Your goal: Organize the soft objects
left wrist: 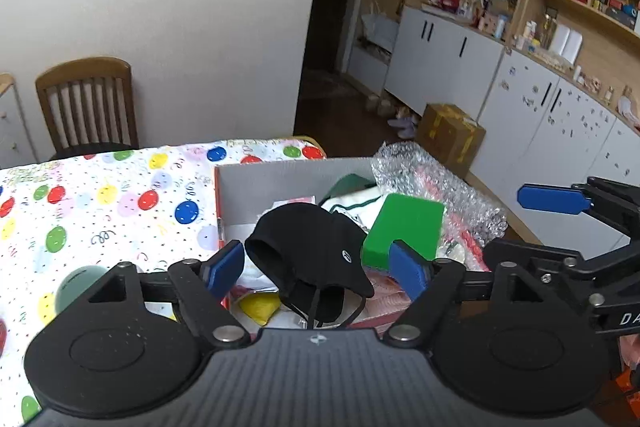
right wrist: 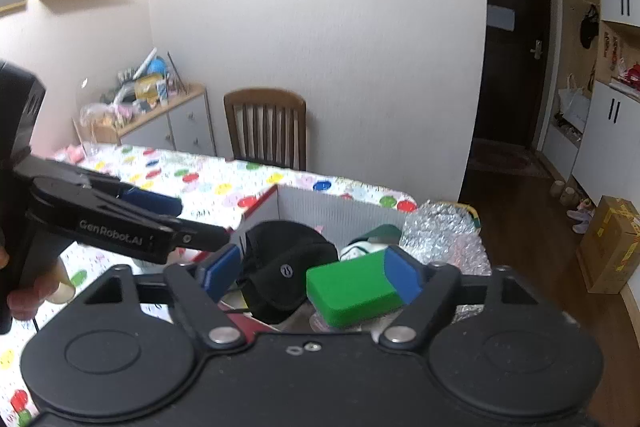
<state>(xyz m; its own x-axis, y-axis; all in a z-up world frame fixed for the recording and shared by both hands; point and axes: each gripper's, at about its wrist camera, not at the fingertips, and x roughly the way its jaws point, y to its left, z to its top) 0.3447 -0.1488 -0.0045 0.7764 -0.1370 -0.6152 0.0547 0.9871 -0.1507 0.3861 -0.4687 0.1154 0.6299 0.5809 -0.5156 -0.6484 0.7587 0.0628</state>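
Jaws of the left gripper (left wrist: 318, 267) stand wide in the left wrist view, nothing pressed between the blue pads; the black cap (left wrist: 316, 251) lies past them in the open cardboard box (left wrist: 280, 183) on the balloon-print tablecloth (left wrist: 100, 203). Its brim points lower right and its straps dangle out of sight behind the gripper body. A green block (left wrist: 404, 227) beside it hides part of the white garment (left wrist: 352, 203); bubble wrap (left wrist: 436, 183) spills over the box's right side.

From the right wrist view, the right gripper (right wrist: 312, 273) also gapes empty. Here the cap's crown faces the camera, its lower edge cut off; whether the right pad touches the block cannot be told
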